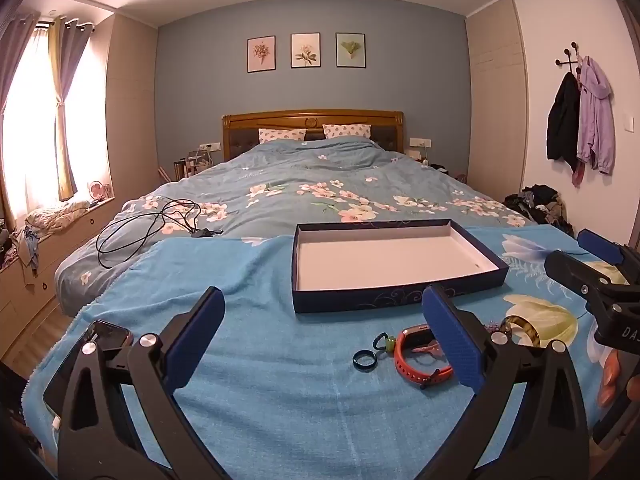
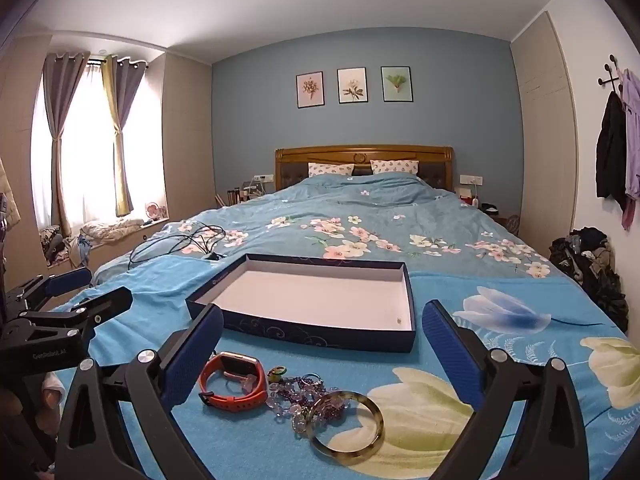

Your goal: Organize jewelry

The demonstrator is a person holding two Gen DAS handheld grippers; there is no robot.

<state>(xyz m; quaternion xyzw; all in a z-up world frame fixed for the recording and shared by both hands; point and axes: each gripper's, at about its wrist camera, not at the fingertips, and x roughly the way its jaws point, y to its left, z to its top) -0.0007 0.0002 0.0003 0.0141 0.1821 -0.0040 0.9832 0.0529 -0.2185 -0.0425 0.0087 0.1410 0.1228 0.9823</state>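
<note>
An open dark-blue box [image 1: 384,303] [image 2: 320,336] with a white inside and nothing in it lies on the blue floral blanket. In front of it lie an orange watch [image 1: 416,360] [image 2: 234,394], a dark ring [image 1: 365,359], a small green charm [image 1: 386,342] [image 2: 278,372], purple bead strands [image 2: 304,396] and a tortoiseshell bangle [image 1: 524,328] [image 2: 348,424]. My left gripper [image 1: 324,340] [image 2: 92,290] is open above the blanket, left of the jewelry. My right gripper [image 2: 322,354] [image 1: 588,264] is open too, hovering just above the pile and holding nothing.
A phone [image 1: 108,336] rests on the blanket's left edge behind my left finger. Black cables [image 1: 152,224] [image 2: 180,240] sprawl on the bed to the left of the box. A pile of clothes [image 2: 588,264] sits on the floor at the right.
</note>
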